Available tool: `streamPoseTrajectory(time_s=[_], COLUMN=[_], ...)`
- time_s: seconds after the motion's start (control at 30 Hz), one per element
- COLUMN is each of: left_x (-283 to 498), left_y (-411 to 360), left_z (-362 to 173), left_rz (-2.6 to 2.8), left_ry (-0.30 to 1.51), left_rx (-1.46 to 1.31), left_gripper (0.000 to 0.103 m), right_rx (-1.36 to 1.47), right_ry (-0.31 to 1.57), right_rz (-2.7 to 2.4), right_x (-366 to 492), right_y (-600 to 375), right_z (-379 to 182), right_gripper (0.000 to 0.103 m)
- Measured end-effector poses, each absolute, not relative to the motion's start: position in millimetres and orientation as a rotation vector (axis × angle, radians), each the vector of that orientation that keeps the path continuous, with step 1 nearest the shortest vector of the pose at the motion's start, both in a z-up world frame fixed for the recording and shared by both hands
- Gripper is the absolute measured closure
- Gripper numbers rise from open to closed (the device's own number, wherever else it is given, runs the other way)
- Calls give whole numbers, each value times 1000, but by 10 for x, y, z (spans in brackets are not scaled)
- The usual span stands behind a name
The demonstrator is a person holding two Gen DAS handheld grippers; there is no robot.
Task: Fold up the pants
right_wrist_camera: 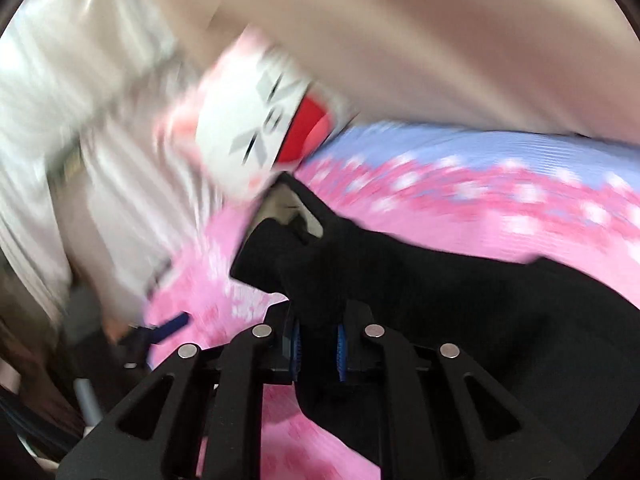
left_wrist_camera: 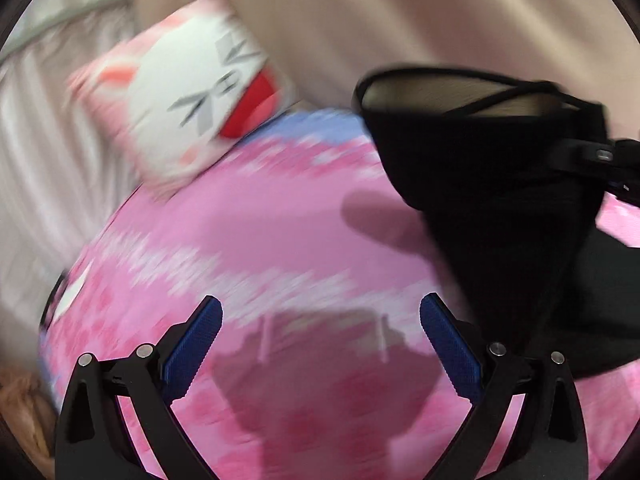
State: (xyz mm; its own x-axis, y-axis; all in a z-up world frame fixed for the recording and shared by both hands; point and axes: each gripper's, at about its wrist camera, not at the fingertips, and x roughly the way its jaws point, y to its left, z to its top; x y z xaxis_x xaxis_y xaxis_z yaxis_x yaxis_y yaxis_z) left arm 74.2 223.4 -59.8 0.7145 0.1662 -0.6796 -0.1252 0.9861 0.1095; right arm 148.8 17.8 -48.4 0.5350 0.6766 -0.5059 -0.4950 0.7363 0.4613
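Observation:
The black pants (left_wrist_camera: pixel 500 200) hang lifted above a pink flowered bedspread (left_wrist_camera: pixel 260 240), their waist opening spread at the top right of the left wrist view. My right gripper (right_wrist_camera: pixel 319 334) is shut on a bunch of the pants (right_wrist_camera: pixel 400 280), black cloth pinched between its blue pads. That same right gripper (left_wrist_camera: pixel 592 156) shows at the right edge of the left wrist view, holding the waistband. My left gripper (left_wrist_camera: pixel 320 344) stands open over the bedspread with nothing between its blue fingers (left_wrist_camera: pixel 196 352). Both views are blurred by motion.
A white and pink rabbit-face pillow (left_wrist_camera: pixel 188 108) lies at the far edge of the bed, also the pillow (right_wrist_camera: pixel 264 132) in the right wrist view. Pale curtains (left_wrist_camera: pixel 48 152) hang to the left and a beige wall (left_wrist_camera: pixel 400 20) stands behind.

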Motion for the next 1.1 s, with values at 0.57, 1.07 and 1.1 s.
streamPoseTrajectory(time_s=[0.57, 1.07, 1.1], left_x=[1013, 1061, 1050], left_y=[-592, -660, -668], left_z=[-1038, -1086, -1099], left_rz=[-221, -185, -182], left_ry=[843, 842, 836], left_rx=[348, 390, 398], left_gripper=[5, 5, 5], right_rx=[706, 503, 477], right_ry=[735, 617, 625], right_rz=[326, 205, 208], right_x=[393, 287, 346], right_y=[-2845, -2985, -2939], right_z=[-1721, -1236, -1254], right_gripper=[85, 43, 44])
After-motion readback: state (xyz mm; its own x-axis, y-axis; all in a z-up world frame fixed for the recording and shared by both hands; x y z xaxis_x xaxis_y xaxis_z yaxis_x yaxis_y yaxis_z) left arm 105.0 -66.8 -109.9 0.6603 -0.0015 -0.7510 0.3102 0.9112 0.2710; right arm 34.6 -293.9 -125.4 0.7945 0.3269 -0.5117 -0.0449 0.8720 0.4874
